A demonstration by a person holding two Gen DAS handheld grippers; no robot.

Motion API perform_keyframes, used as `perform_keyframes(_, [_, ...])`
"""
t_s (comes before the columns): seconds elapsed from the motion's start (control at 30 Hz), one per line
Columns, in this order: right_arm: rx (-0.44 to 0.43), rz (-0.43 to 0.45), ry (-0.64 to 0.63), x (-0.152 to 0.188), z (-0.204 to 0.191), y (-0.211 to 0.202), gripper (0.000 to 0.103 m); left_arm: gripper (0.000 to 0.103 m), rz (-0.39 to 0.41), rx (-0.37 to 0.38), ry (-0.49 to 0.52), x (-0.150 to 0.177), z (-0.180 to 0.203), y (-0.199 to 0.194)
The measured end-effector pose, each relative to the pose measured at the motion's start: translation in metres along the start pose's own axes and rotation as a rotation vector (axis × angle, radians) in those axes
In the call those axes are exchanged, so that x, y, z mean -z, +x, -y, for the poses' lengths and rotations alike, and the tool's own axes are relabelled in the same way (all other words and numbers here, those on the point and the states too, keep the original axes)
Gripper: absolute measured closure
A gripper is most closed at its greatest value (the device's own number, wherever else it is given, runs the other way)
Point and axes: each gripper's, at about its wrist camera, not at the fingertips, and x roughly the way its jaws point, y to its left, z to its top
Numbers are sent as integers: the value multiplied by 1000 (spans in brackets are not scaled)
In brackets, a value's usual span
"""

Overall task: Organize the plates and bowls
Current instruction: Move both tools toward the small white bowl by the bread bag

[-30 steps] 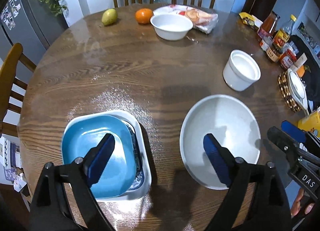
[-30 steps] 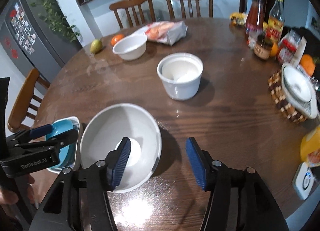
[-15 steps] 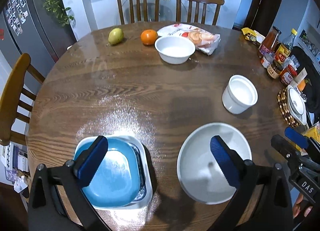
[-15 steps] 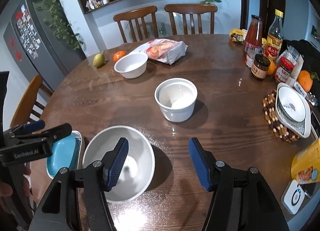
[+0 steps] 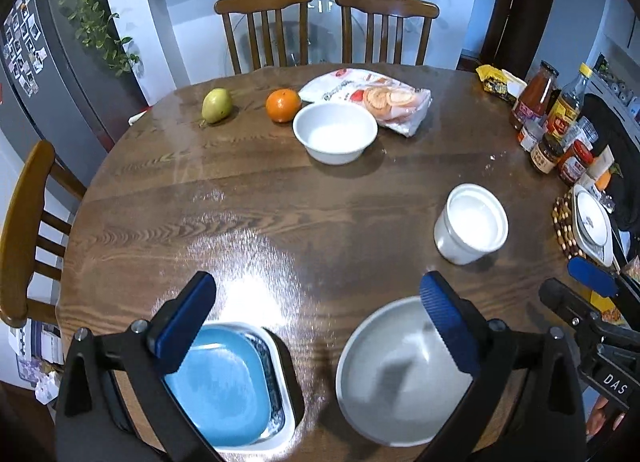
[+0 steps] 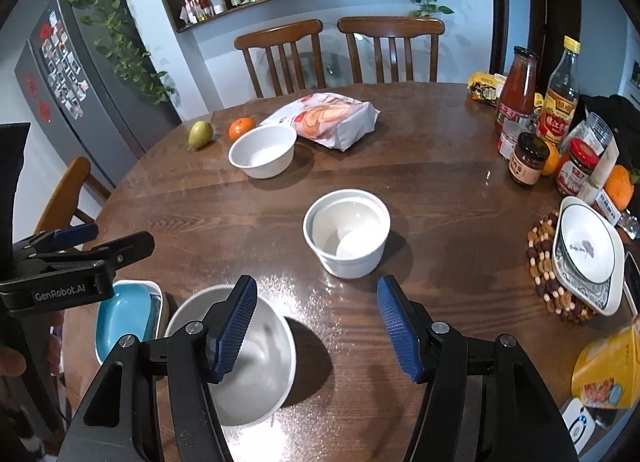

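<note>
Hanging over the round brown wooden tabletop (image 5: 280, 198), the left tool (image 5: 316, 322) has just been spreading its jaws and holds nothing. The right tool (image 6: 318, 326) gapes empty too. Below sit a square blue plate (image 5: 224, 386) in a white dish (image 5: 280, 428) and a wide grey bowl (image 5: 400, 378) beside it.

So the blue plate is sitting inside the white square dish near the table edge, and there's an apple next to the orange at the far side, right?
Not quite: the fruit beside the orange is a pear, not an apple; both wrist views show its yellow-green, tapered shape. The rest holds: the blue plate sits inside the white square dish near the table's near edge.
</note>
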Motion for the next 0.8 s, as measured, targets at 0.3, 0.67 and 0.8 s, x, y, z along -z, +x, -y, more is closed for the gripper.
perform_keyframes(0.3, [-124, -57, 49, -34, 6, 26, 39, 1, -8, 6, -100, -40, -16, 29])
perform_keyframes(0.67, [-180, -104, 130, -119, 4, 142, 39, 13, -85, -4, -243, -97, -38, 128])
perform_keyframes(0.8, [-214, -143, 210, -139, 15, 186, 39, 19, -112, 16, -254, -110, -41, 160])
